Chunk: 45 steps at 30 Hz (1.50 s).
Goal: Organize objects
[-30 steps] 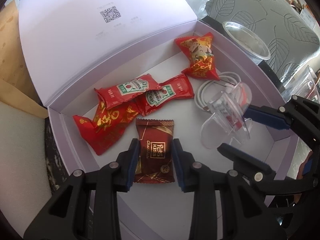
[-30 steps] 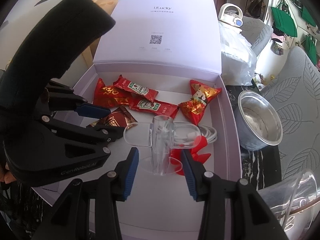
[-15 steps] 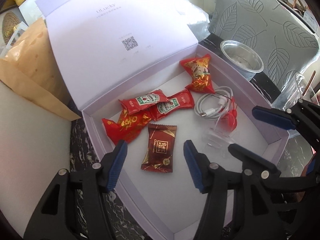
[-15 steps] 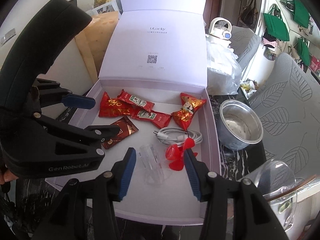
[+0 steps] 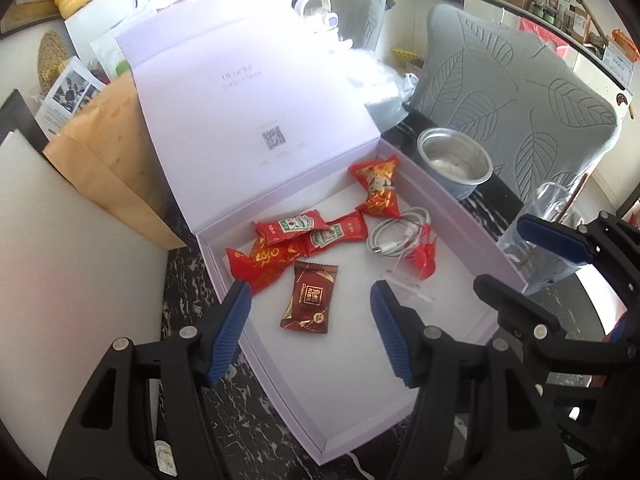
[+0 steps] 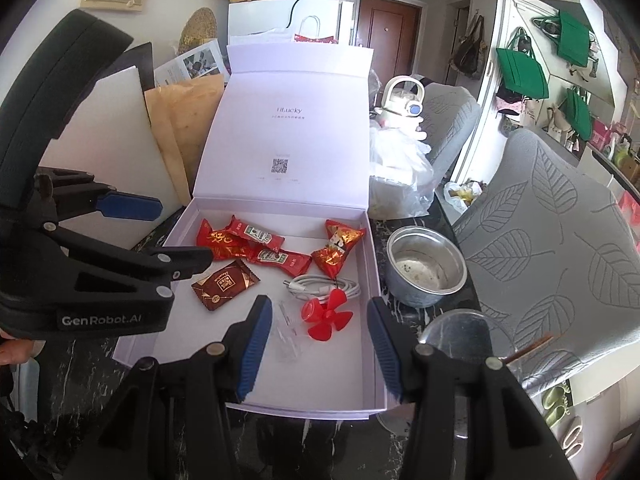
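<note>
An open lilac box holds a brown chocolate packet, red ketchup sachets, red candy wrappers, a white cable, a red fan propeller and a clear plastic piece. My left gripper is open and empty above the box's near left. My right gripper is open and empty above the box's near right; it also shows in the left wrist view.
A steel bowl stands right of the box. A clear glass stands near it. A brown paper bag and a white foam sheet lie left. A grey chair stands behind.
Both grippers opened wider and pulled back and up from the box. The clear plastic piece and red propeller, held a second ago by the right gripper, now lie in the box.
</note>
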Each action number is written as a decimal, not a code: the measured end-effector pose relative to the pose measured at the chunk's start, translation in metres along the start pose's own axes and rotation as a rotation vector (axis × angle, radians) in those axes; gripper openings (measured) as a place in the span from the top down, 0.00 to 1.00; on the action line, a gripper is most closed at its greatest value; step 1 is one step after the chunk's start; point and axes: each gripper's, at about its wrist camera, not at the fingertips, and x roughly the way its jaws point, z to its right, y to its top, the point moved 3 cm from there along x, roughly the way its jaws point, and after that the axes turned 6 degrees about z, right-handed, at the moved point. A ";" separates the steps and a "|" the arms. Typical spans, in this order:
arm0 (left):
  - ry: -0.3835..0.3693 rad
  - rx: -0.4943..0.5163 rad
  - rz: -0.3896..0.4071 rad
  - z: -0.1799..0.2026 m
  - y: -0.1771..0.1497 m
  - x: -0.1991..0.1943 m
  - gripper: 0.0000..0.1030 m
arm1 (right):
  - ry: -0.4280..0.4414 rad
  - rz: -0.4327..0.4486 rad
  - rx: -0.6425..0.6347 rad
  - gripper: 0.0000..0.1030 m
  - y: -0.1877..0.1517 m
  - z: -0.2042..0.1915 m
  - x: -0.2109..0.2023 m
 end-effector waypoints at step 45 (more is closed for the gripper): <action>0.096 -0.114 0.225 -0.005 -0.079 -0.150 0.16 | -0.143 0.144 0.069 0.24 -0.037 -0.034 -0.148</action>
